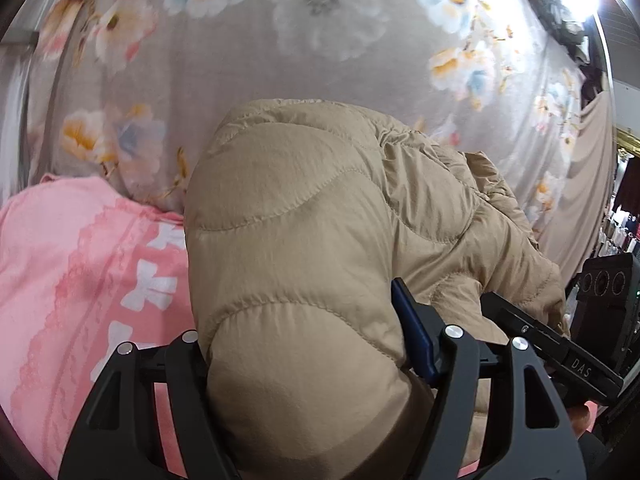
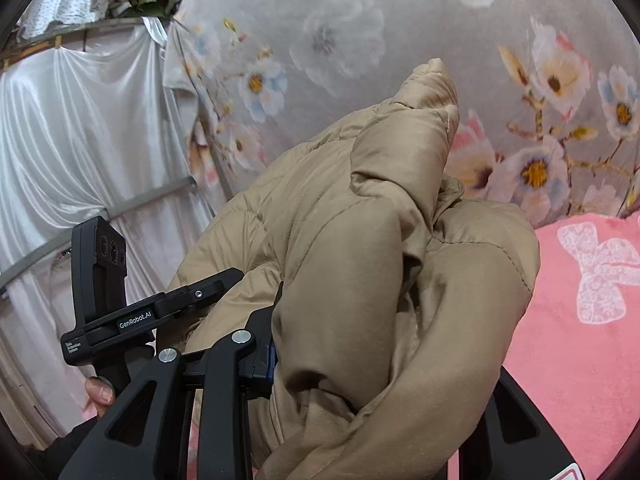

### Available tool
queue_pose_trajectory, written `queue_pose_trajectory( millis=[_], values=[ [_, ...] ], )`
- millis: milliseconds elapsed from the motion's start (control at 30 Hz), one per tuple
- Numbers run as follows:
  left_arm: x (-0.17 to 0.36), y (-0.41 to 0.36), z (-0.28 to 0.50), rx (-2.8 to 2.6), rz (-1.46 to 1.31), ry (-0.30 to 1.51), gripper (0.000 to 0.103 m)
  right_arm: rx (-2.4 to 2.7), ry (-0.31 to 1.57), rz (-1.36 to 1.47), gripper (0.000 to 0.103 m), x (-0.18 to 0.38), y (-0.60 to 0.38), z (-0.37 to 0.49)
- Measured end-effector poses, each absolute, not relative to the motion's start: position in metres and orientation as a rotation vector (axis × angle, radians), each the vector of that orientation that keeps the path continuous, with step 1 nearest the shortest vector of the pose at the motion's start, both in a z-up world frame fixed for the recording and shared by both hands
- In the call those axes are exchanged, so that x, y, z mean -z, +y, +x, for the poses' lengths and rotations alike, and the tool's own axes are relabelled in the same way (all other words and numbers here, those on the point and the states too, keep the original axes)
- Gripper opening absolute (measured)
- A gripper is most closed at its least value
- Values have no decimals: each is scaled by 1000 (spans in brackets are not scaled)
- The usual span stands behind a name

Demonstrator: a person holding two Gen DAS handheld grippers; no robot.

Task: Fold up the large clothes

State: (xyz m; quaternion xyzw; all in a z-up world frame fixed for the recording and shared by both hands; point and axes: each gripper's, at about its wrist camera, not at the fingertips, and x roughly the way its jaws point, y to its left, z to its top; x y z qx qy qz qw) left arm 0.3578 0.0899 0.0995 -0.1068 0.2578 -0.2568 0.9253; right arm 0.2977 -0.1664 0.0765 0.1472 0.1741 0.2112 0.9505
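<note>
1. The left gripper (image 1: 312, 360) is spread wide, its black arms flaring at the bottom of the left wrist view, with a thick padded roll of the tan quilted jacket (image 1: 304, 248) filling the gap between them. The blue pad (image 1: 412, 332) of one finger presses against the jacket's side; the other fingertip is hidden under the fabric, so a firm clamp cannot be confirmed, though the jacket bulges between the arms as if gripped.
2. The right gripper (image 2: 372, 360) is likewise buried in the same jacket (image 2: 380, 260). Only its left-side arm and a sliver of blue pad show; fabric drapes over the far arm, and how far the fingers stand apart cannot be told.
3. In the right wrist view the other gripper's black body, marked "GenRobot.AI", sits just beside the jacket, and a fingertip of the person's hand (image 2: 98, 394) shows below it.
4. The jacket is bunched and lifted, folds rising to a peak above a pink blanket (image 1: 80, 280) with white bows and lace trim.
5. Beyond lies a grey floral sheet (image 1: 248, 72).
6. Farthest, in the right wrist view, a white satin drape (image 2: 80, 140) hangs over rails.
</note>
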Motion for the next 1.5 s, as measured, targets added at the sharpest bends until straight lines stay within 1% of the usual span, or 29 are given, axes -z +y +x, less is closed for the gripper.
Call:
queue_pose_trajectory(
  millis=[300,400,533,633,667,700,767,800,833,867,967,1033,1100,1133,1167,1200,1233,1300,1333,1367,1500],
  values=[
    [3,103,418,505,-263,657,67,-397,494,280,33,6,-153,360],
    [31,103,427,476,-222,694,67,-390,544,286,33,36,-150,374],
    [56,108,433,465,-202,749,73,-390,580,293,35,63,-145,380],
    [69,119,433,462,-238,763,77,-382,603,306,40,73,-142,383],
    [70,120,434,459,-244,770,78,-372,616,321,45,77,-143,384],
    [71,121,434,453,-246,776,79,-364,627,340,52,80,-144,386],
    [70,118,432,429,-223,780,84,-351,656,377,58,87,-149,390],
    [70,116,431,408,-207,783,86,-344,673,399,60,89,-151,392],
    [68,115,429,384,-193,788,92,-336,694,423,62,90,-154,392],
    [65,114,426,347,-175,796,93,-327,716,431,64,89,-155,390],
    [49,117,409,266,-128,824,93,-285,780,405,66,75,-160,368],
    [33,125,394,154,-82,845,93,-223,807,364,70,62,-165,346],
    [13,135,378,33,-51,834,93,-96,781,292,71,43,-169,318],
    [6,136,373,-18,-25,827,93,-18,739,238,72,32,-168,304],
    [-1,134,370,-66,6,821,94,21,697,189,69,22,-163,295],
    [-7,131,367,-98,32,818,94,19,658,146,56,12,-154,288],
    [-12,125,365,-118,49,815,94,6,638,108,47,6,-144,286],
    [-14,111,363,-115,67,820,96,-7,647,45,13,4,-124,293],
    [-11,102,363,-113,79,832,97,-17,662,35,5,7,-118,300],
    [-7,95,364,-119,94,843,97,-20,681,37,0,12,-114,307],
    [28,81,374,-160,86,902,97,4,757,73,0,47,-113,326]
  ],
)
